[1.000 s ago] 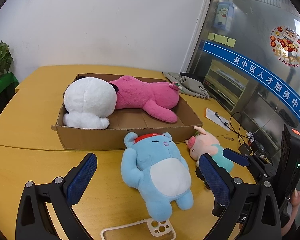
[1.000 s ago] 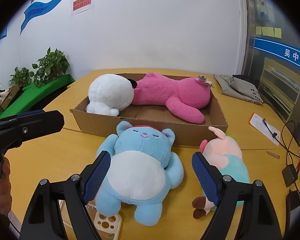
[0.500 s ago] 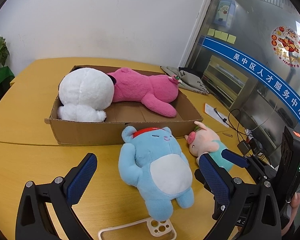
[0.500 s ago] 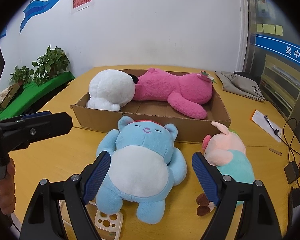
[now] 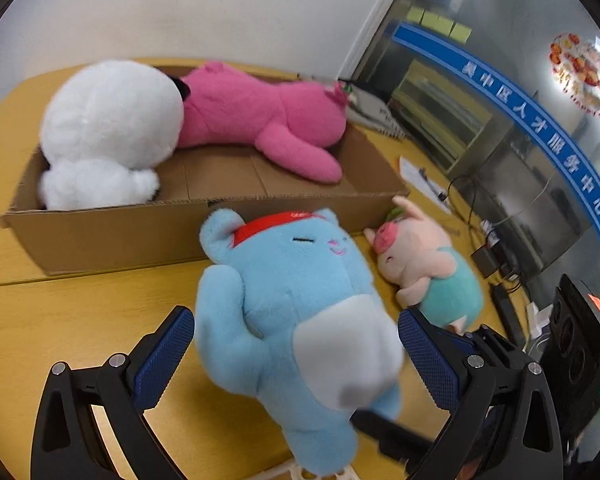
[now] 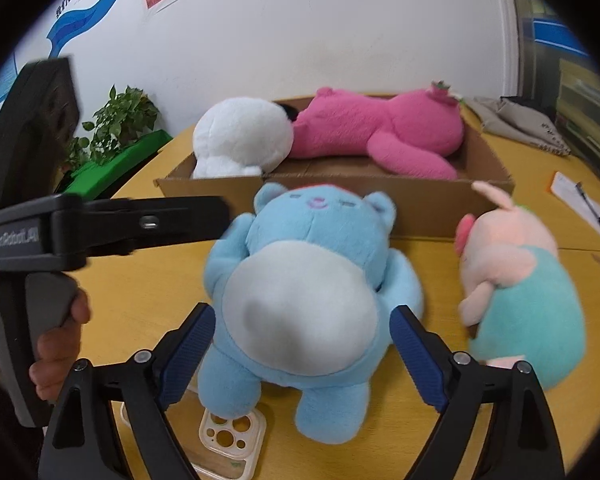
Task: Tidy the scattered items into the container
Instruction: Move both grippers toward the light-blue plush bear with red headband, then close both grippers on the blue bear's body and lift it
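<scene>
1. Left gripper (image 5: pixel 296 356) tilted down toward the table, blue-padded fingers (image 5: pixel 162 358) spread wide and clear of any contact.
2. Right gripper (image 6: pixel 300 356) likewise angled down, jaws opening, pads (image 6: pixel 416 358) not pressing on anything.
3. Left hand (image 6: pixel 58 344) wrapped around its gripper's handle, seen from the right wrist view.

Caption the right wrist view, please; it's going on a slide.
Right gripper, jaws opening, straddles the blue plush bear lying before the cardboard box.
</scene>
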The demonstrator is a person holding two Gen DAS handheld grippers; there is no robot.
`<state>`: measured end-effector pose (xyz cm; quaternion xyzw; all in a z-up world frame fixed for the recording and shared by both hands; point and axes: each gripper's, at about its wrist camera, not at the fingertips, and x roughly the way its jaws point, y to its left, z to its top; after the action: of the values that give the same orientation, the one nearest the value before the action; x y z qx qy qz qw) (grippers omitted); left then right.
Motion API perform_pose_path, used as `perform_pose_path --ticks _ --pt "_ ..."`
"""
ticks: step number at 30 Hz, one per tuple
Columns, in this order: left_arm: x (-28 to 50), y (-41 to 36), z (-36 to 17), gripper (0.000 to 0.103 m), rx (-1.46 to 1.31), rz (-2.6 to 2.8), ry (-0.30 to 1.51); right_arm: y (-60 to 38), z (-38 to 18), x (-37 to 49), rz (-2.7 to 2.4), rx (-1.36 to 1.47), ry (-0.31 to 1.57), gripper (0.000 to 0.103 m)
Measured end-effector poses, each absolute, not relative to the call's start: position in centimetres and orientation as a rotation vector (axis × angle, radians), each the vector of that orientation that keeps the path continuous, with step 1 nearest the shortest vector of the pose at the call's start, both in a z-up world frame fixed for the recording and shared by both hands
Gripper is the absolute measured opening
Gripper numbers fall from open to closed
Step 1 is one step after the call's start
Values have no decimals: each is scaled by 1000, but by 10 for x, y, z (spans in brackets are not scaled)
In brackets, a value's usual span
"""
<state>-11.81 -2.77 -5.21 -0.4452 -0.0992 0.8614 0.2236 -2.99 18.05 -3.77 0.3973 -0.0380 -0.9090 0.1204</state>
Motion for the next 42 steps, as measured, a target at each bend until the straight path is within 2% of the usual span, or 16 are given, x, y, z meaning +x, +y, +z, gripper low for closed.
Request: perform_pose_path --ticks 3,10,12,14,17,18,20,23,27,30,32,34,35,37,41,42 --pt "-138 -20 -78 103 -1295 2332 -250 176 -57 -39 -2633 1183 -114 96" --pt "-148 -27 -93 101 -1306 2239 -352 183 -75 -56 -2607 1169 -159 100" --pt "-145 -29 -93 97 -1302 2219 -373 182 -78 -55 -2599 1165 -151 97" --pt "-142 -30 -90 91 -1291 2221 -372 183 -77 -51 -2598 1145 -163 87" --pt "-131 -29 -77 79 -1250 2248 -339 183 -69 -43 -2613 1102 -160 72" --pt "-126 -28 -71 40 -1227 2223 -346 181 -65 -38 -2625 1075 -143 71" --pt "-123 -25 -62 39 -1208 2210 -351 181 -58 -31 -2635 1031 -139 61" --pt "-118 -21 -43 36 -1161 2259 -303 181 -42 -25 -2649 965 -155 60" --pt "-129 -13 -47 37 -1215 2227 -248 181 -36 -29 -2644 960 -107 60" --pt "-137 -11 -66 46 -1267 2180 -259 184 -56 -38 -2611 1053 -114 60" --pt "-136 -12 -67 58 -1251 2167 -284 186 -63 -39 -2601 1056 -119 67" --pt "-136 -8 -67 93 -1256 2154 -273 186 -65 -39 -2600 1059 -114 78" --pt "-136 -4 -69 103 -1285 2178 -235 184 -66 -40 -2597 1062 -85 82" --pt "-137 1 -79 102 -1355 2242 -156 180 -68 -40 -2591 1065 -27 83" --pt "-143 -7 -97 102 -1379 2168 -277 184 -72 -39 -2575 1062 -41 80" --pt "-144 -5 -98 95 -1374 2154 -282 184 -72 -37 -2572 1056 -33 79"
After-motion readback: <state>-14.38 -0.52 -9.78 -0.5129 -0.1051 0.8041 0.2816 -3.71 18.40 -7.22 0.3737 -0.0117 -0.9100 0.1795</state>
